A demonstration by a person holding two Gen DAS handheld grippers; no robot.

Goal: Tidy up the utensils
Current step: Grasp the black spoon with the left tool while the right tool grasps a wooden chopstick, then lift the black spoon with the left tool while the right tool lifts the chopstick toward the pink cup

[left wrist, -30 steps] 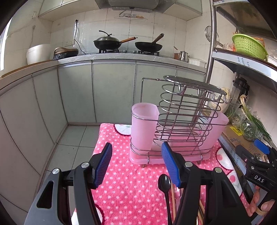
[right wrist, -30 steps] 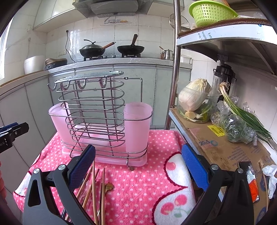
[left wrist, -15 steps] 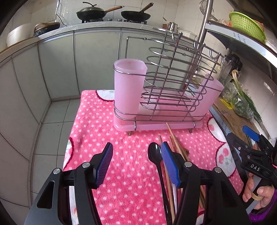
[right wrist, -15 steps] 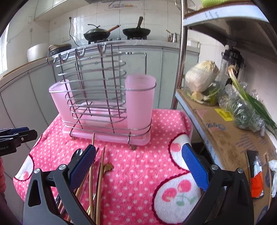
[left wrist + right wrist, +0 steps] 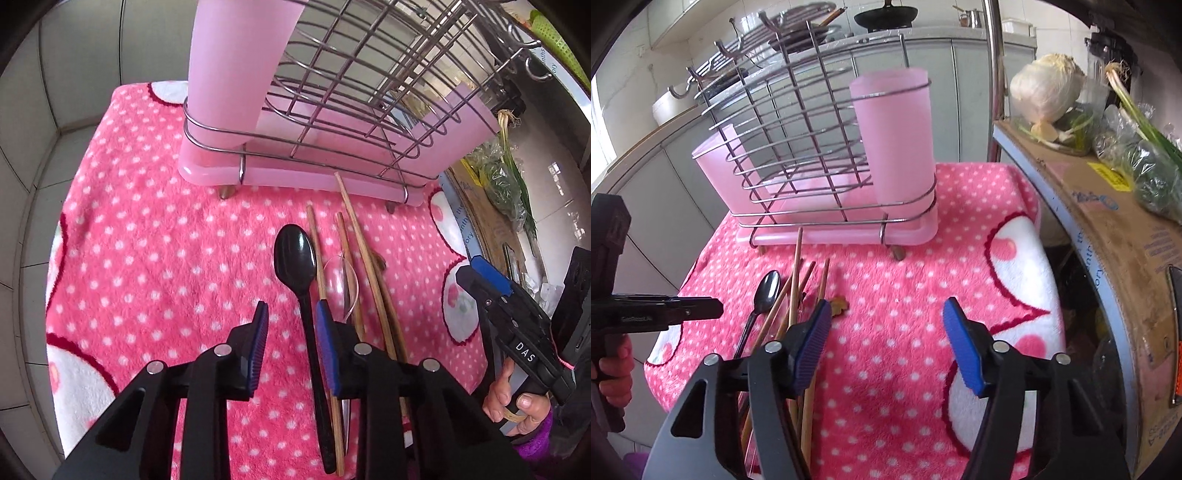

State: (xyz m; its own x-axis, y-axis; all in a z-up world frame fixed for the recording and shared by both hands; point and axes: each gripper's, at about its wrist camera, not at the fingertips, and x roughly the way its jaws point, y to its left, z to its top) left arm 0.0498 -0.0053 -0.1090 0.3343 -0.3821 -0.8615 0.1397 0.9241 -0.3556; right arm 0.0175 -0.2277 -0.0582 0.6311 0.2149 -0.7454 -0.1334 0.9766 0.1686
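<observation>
A black spoon (image 5: 295, 254) lies on the pink dotted cloth (image 5: 155, 258) beside several wooden chopsticks (image 5: 365, 258) and a clear plastic spoon (image 5: 341, 273). My left gripper (image 5: 291, 314) points down over them. Its jaws are closing, with the black spoon's handle between them close to the right pad and not pinched. My right gripper (image 5: 886, 310) hangs over bare cloth with its jaws closing on nothing. The chopsticks (image 5: 793, 284) and black spoon (image 5: 767, 290) lie just left of its left finger. Behind stands the wire utensil rack (image 5: 798, 122) with pink cups (image 5: 894, 136).
A cardboard-covered shelf (image 5: 1108, 206) with a cabbage (image 5: 1049, 88) and bagged greens runs along the right of the cloth. A steel pole (image 5: 993, 74) rises at its near corner. Grey cabinets stand behind, and the tiled floor drops away to the left of the cloth.
Both grippers tipped downward and sank toward the cloth. Their jaws narrowed, the left much more. The left now straddles the black spoon's handle.
</observation>
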